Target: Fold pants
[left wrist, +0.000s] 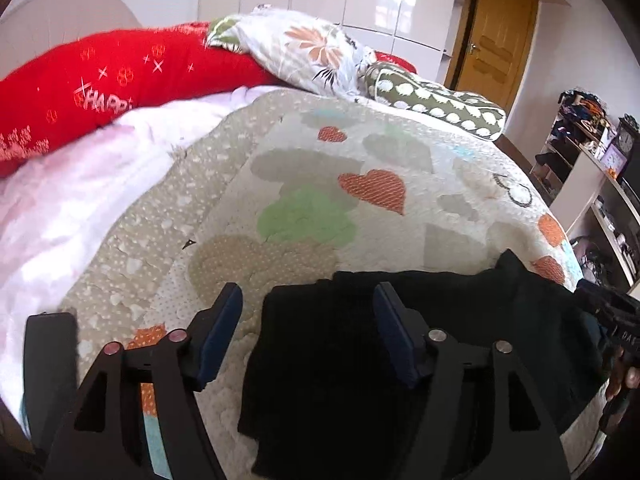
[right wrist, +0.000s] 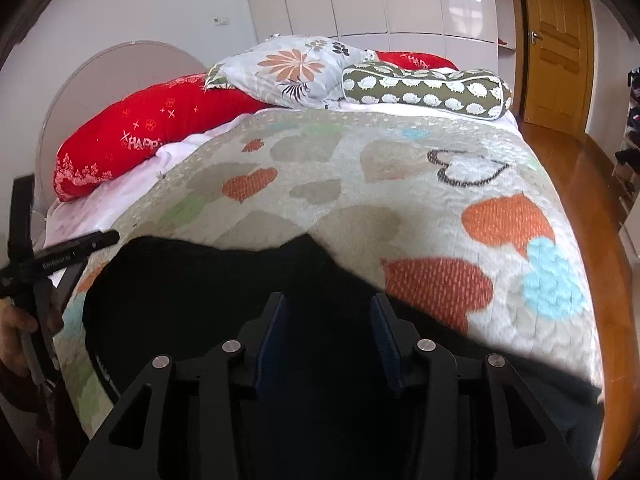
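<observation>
Bed [right wrist: 568, 360] with heart-print quilt [left wrist: 320, 184] filling both views; pillows well ahead of the fingers. Black pants [left wrist: 340, 360] bunched on the near quilt edge, directly under and between both sets of fingers, probably laid there for easy reach before folding. Left gripper [left wrist: 308, 328] released, fingers spread wide, straddling the left edge of the pants: left finger over bare quilt, right finger over cloth. Right gripper [right wrist: 328, 332] also released, fingers apart, hanging over the middle of the dark fabric; contact not clear. Nothing grasped yet, fold apparently not started.

Left view only: cluttered shelving [left wrist: 592, 152] far right, pants' left border. Right view only: wooden floor [right wrist: 560, 152], waistband-like trim [right wrist: 105, 376] left of the fingers.
</observation>
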A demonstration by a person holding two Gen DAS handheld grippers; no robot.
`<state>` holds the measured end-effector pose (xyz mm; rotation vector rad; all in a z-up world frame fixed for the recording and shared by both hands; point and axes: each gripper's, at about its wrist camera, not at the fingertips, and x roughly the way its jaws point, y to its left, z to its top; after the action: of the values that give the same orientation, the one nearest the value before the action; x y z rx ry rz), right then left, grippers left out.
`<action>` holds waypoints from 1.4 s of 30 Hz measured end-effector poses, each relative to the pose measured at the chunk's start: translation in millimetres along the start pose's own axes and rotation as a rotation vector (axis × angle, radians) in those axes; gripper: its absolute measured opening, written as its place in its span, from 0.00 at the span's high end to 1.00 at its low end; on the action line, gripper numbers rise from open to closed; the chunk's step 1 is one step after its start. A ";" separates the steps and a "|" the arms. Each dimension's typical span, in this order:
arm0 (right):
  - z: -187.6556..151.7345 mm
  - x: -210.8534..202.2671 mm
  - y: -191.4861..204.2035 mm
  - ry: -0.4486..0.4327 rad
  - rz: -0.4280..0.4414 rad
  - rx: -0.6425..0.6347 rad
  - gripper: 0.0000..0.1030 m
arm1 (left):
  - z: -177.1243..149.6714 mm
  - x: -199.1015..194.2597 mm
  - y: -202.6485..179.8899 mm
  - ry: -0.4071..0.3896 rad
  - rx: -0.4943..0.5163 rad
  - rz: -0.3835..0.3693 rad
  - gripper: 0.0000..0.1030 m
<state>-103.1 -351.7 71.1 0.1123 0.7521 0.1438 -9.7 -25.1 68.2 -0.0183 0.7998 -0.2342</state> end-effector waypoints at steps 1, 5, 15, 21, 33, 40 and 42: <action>-3.4 -2.0 2.1 0.003 0.005 0.000 0.55 | -1.0 -4.4 -2.6 -0.005 0.006 -0.004 0.32; -21.9 -13.0 12.2 0.013 0.017 -0.010 0.48 | -7.5 -19.2 -12.7 -0.018 0.025 -0.024 0.26; -66.2 -45.5 18.4 0.029 0.018 -0.041 0.48 | -33.5 -34.1 -41.2 0.003 0.067 -0.056 0.24; -100.7 -62.9 14.5 0.056 0.007 -0.070 0.48 | -52.1 -31.8 -59.6 0.040 0.076 -0.101 0.24; -105.3 -40.1 12.5 0.053 -0.018 -0.130 0.61 | -70.2 -19.3 -91.9 0.106 0.132 -0.141 0.24; -107.4 -60.8 14.5 0.048 0.038 -0.144 0.97 | -70.4 -29.6 -97.3 0.104 0.161 -0.157 0.24; -116.3 -61.0 13.6 0.075 0.038 -0.151 0.97 | -71.1 -35.0 -97.5 0.095 0.165 -0.164 0.24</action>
<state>-228.2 -342.9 29.9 -0.0227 0.8113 0.2420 -103.5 -107.4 53.5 0.0834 0.8727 -0.4582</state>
